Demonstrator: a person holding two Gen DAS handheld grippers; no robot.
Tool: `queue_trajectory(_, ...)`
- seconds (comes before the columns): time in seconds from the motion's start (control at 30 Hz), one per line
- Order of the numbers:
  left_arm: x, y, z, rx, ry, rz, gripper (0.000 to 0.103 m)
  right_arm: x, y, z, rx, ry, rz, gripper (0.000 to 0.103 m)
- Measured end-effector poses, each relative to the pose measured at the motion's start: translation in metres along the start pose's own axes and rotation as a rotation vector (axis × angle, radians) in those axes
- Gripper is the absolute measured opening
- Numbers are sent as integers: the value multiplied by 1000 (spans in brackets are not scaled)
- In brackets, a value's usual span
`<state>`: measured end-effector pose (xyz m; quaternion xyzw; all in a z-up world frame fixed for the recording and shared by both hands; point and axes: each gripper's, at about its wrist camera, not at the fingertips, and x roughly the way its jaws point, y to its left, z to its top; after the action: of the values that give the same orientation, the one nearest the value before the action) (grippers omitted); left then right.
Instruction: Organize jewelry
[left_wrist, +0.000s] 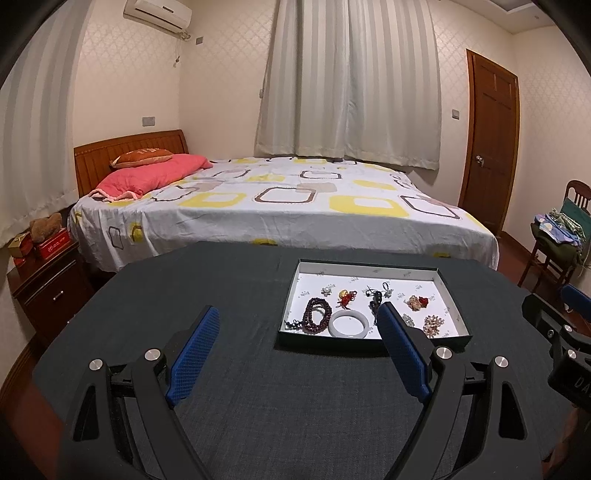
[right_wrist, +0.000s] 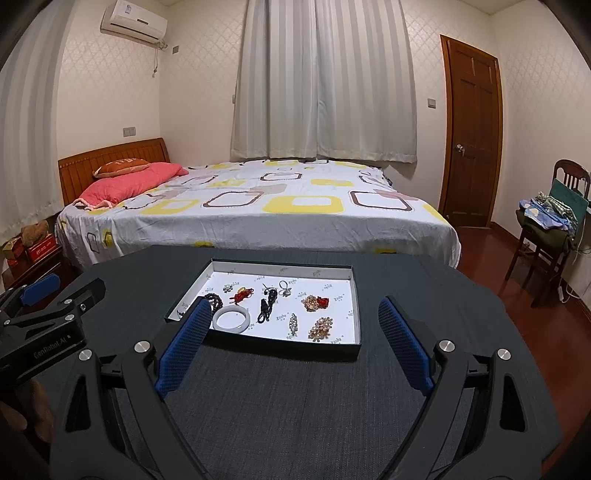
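Left black gripper with blue ribbed pads (left_wrist: 299, 325), spread wide, nothing between the fingers, hovering low over the dark grey cloth-covered table (left_wrist: 236, 406). Same story for the right black gripper with blue ribbed pads (right_wrist: 295, 317): fingers well apart, gripping nothing, aimed straight at the shallow dark-rimmed box with a white printed lining (right_wrist: 354, 306). Sitting on the cloth just ahead of both tools, that box, with all the jewelry loose inside. Near the front edge, a pale white jade bangle (right_wrist: 231, 319), lying flat. Just left of it, a coiled string of dark red wooden beads (left_wrist: 317, 314), partly behind the left pad in the right view. Further back, a small red-and-gold knotted charm (right_wrist: 243, 293) and a black corded pendant (right_wrist: 267, 304). Toward the right side, a slim silver rhinestone clip (right_wrist: 293, 324), a gold flower brooch (right_wrist: 322, 328) near the front, and a gold-and-red brooch (right_wrist: 315, 302) behind it. Beyond the table, a bed with a white sheet patterned in yellow squares (right_wrist: 258, 210).
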<state>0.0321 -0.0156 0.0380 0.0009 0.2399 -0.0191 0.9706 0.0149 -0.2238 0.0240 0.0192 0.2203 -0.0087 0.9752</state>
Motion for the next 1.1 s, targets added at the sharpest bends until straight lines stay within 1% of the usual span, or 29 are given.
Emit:
queue_trajectory(0.27, 1, 0, -1, 5, -6, -2, 84, 0, 1, -1, 0, 2, 1, 90)
queue_trajectory(0.57, 2, 2, 1, -13, -5, -32, 84, 0, 1, -1, 0, 5, 0, 90)
queue_trajectory(0.83, 3, 0, 0, -5, -8, -25, 84, 2, 2, -4, 1, 8, 2, 90)
queue_trajectory(1.0, 5, 3, 0, -24, 3, -37, 84, 4, 2, -9, 0, 13, 3, 90)
queue_trajectory(1.1, 4, 4, 0, -26, -9, -32, 84, 5, 2, -12, 1, 16, 3, 90)
